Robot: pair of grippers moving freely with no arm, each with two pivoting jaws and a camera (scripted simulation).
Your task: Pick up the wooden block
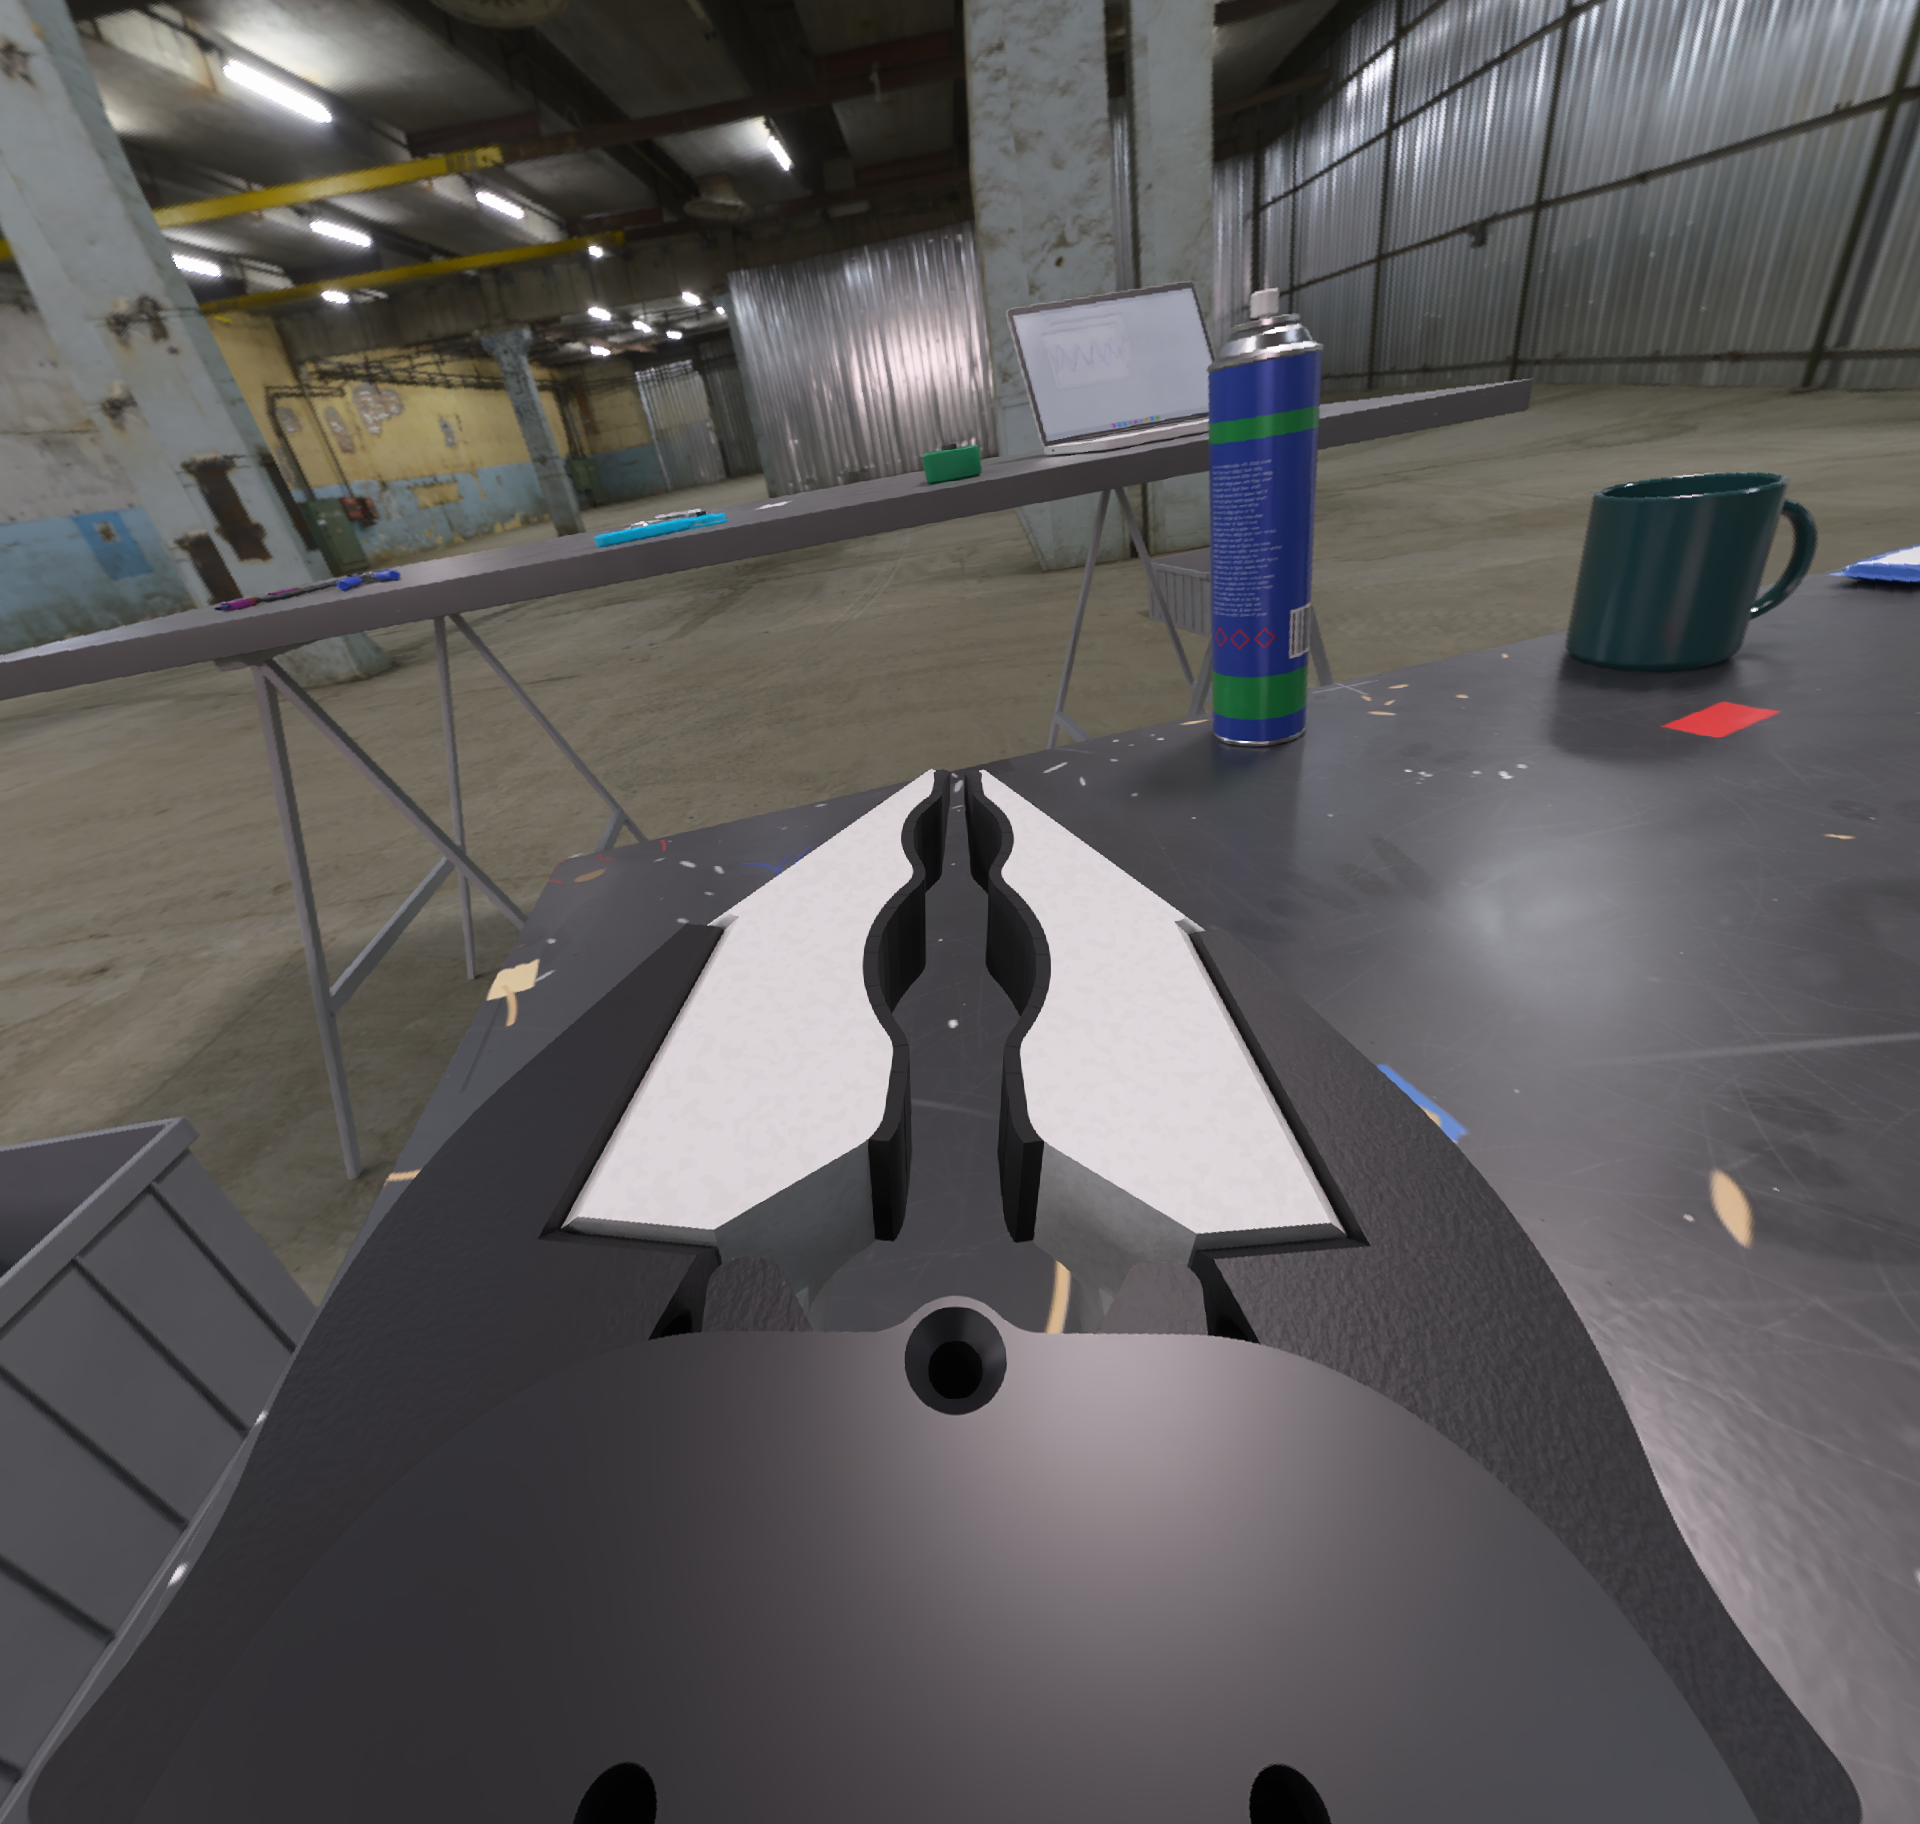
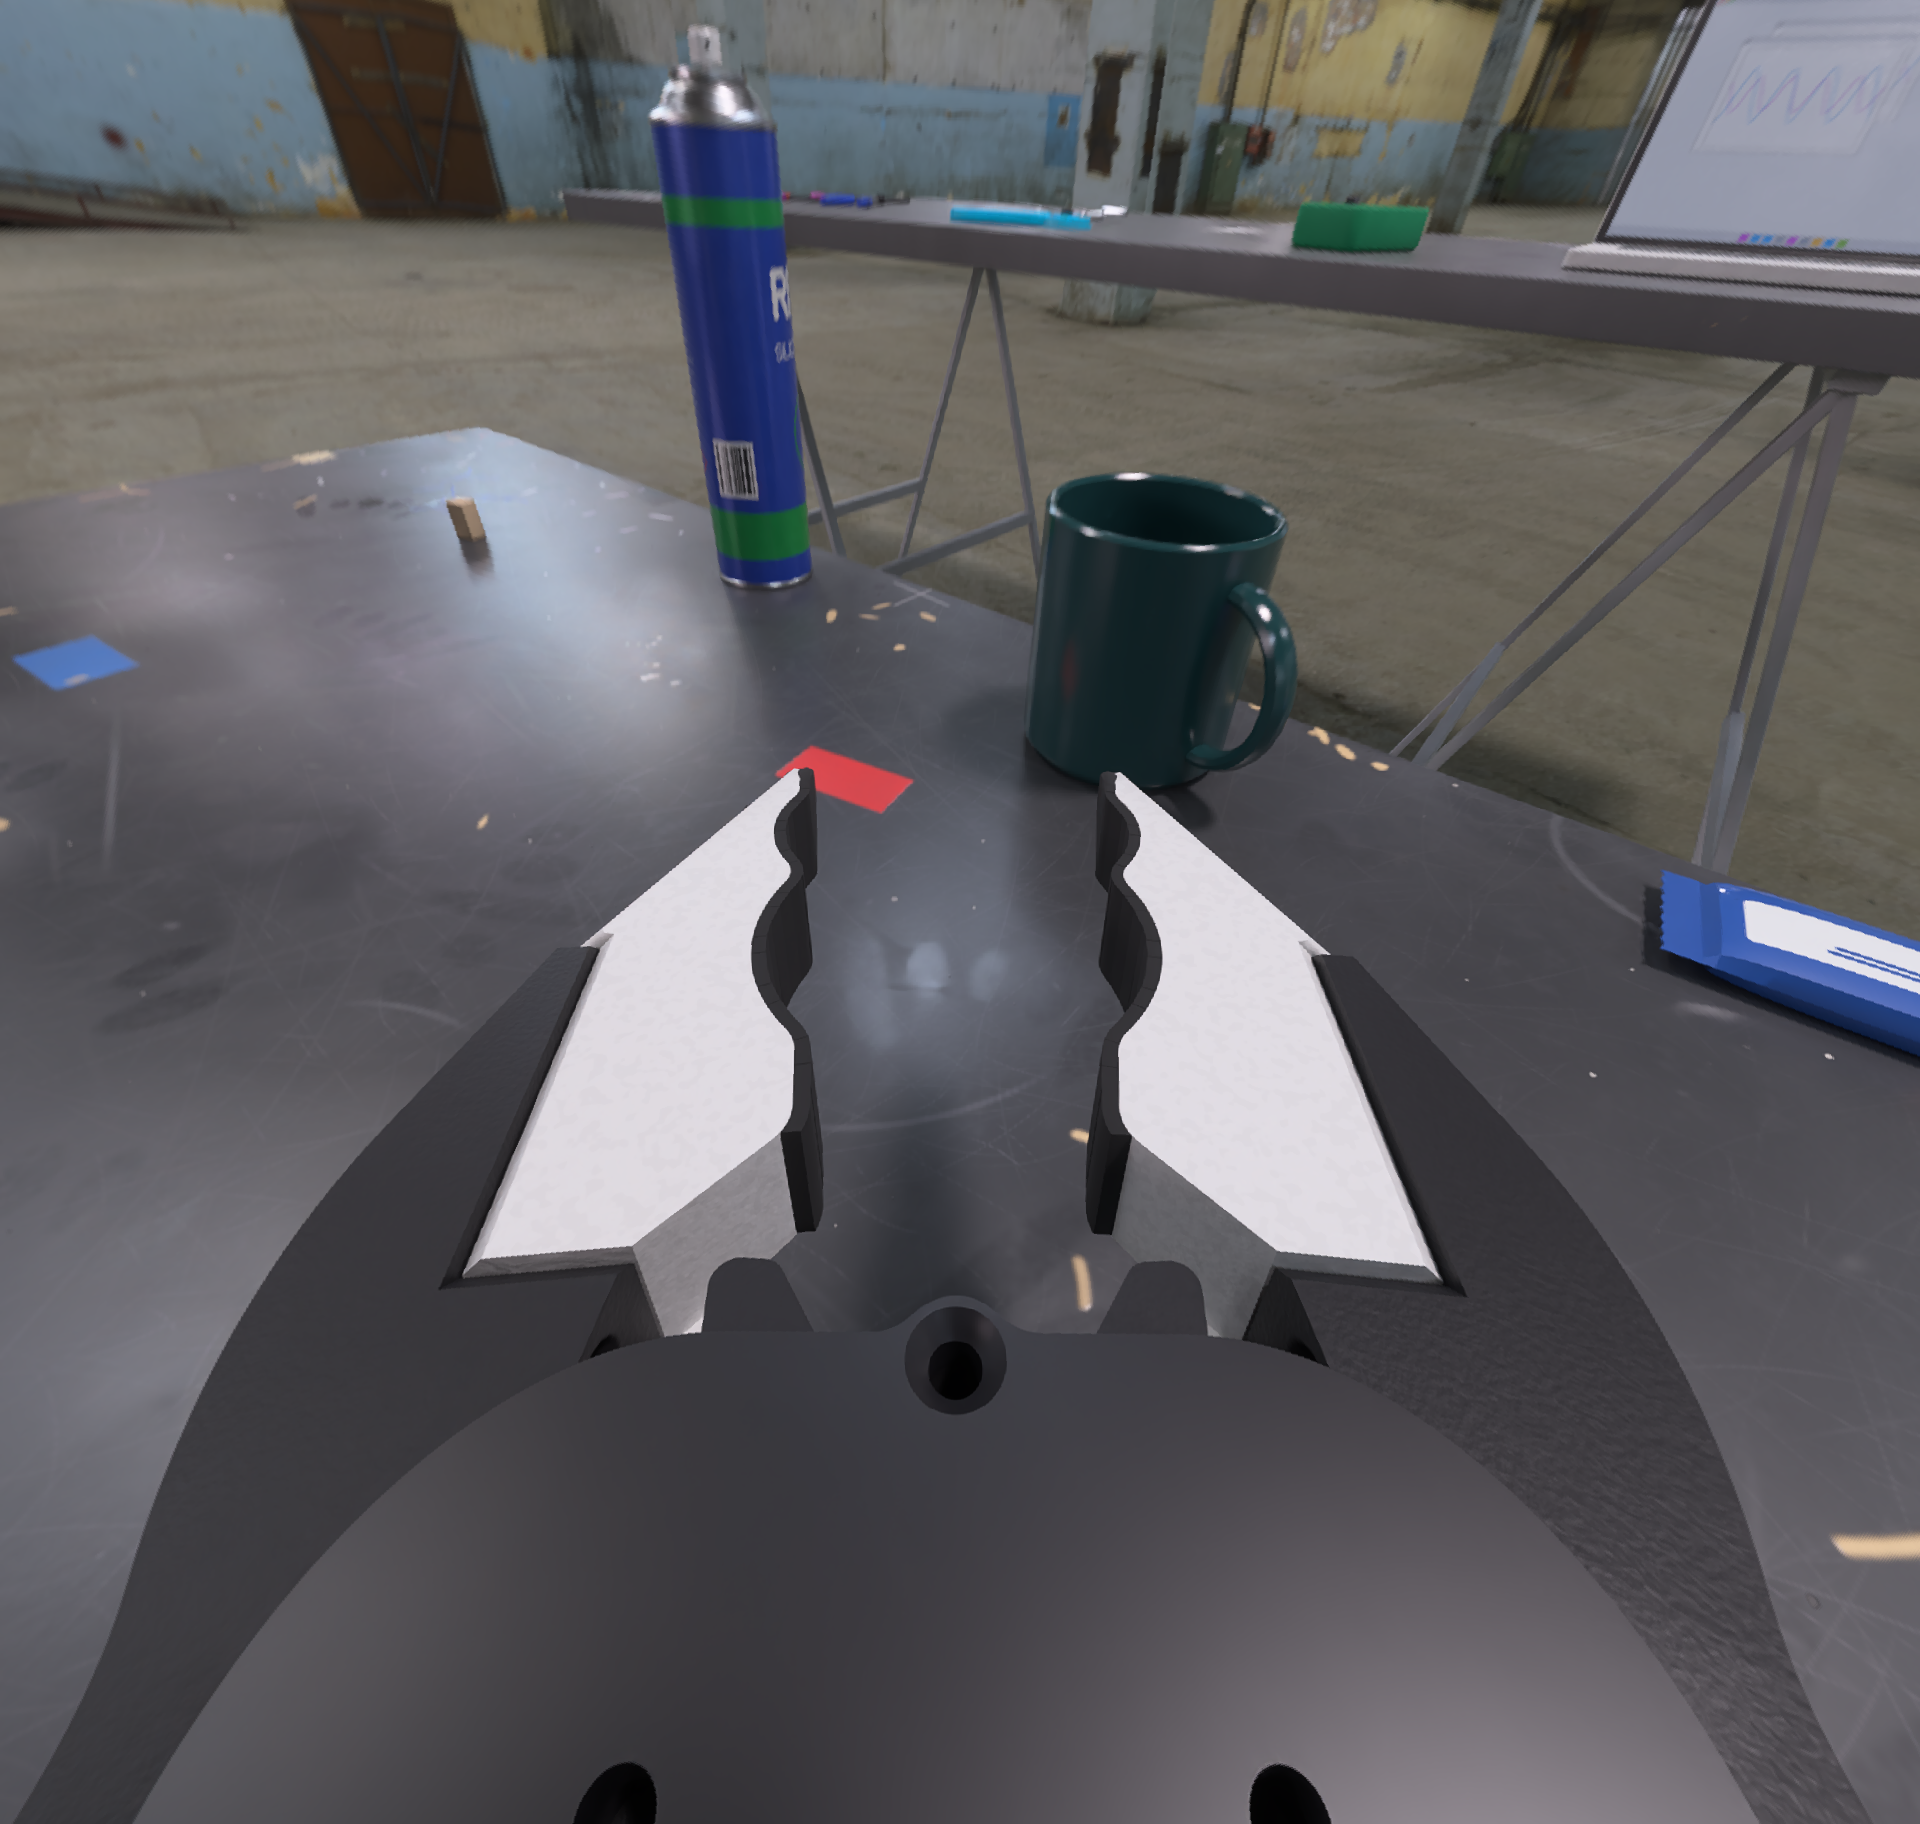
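Observation:
A small pale wooden block (image 2: pixel 467 519) stands upright on the dark table (image 2: pixel 364 839), far off at the upper left of the right wrist view, left of the spray can. It does not show in the left wrist view. My right gripper (image 2: pixel 954 787) is open and empty, low over the table, pointing at a red square patch (image 2: pixel 847 777) and the mug. My left gripper (image 1: pixel 957 777) is shut with nothing between its fingertips, near the table's far left edge.
A tall blue and green spray can (image 2: pixel 738 340) (image 1: pixel 1262 527) and a dark green mug (image 2: pixel 1153 631) (image 1: pixel 1678 569) stand near the far edge. A blue wrapped bar (image 2: pixel 1797 953) lies right. A blue patch (image 2: pixel 75 660) lies left. A grey crate (image 1: pixel 94 1359) sits below left.

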